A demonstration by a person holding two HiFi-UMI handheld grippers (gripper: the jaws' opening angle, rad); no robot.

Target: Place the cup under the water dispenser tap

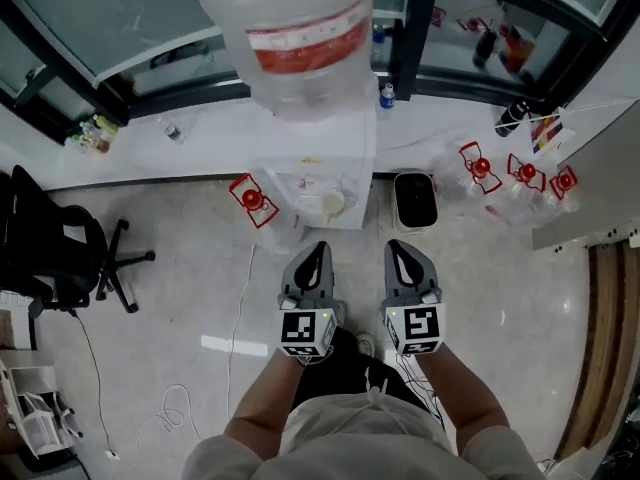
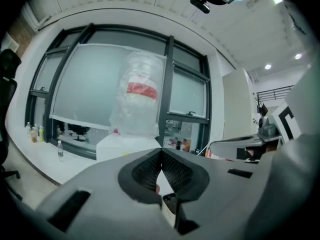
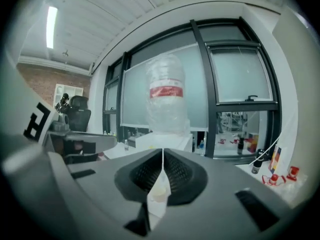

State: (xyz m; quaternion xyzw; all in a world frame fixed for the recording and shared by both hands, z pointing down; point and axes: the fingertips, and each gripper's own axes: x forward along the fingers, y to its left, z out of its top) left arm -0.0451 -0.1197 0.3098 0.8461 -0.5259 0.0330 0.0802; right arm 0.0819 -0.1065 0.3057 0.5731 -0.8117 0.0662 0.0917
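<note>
The white water dispenser (image 1: 345, 168) stands against the window ledge, with a big plastic-wrapped bottle (image 1: 295, 38) bearing a red label on top. A pale cup (image 1: 331, 203) sits in the dispenser's recess, under the tap area. My left gripper (image 1: 318, 251) and right gripper (image 1: 397, 248) are held side by side in front of it, apart from the cup, both shut and empty. In the left gripper view the jaws (image 2: 161, 151) meet in front of the bottle (image 2: 140, 99). The right gripper view shows the same: closed jaws (image 3: 162, 151), the bottle (image 3: 167, 99), and the cup (image 3: 157, 191) pale in the slit below.
A black bin (image 1: 415, 200) stands right of the dispenser. Clear jugs with red caps (image 1: 480, 165) lie on the floor at the right, and another (image 1: 252, 200) at the left. A black office chair (image 1: 50, 258) is at far left. A cable (image 1: 240, 308) runs across the floor.
</note>
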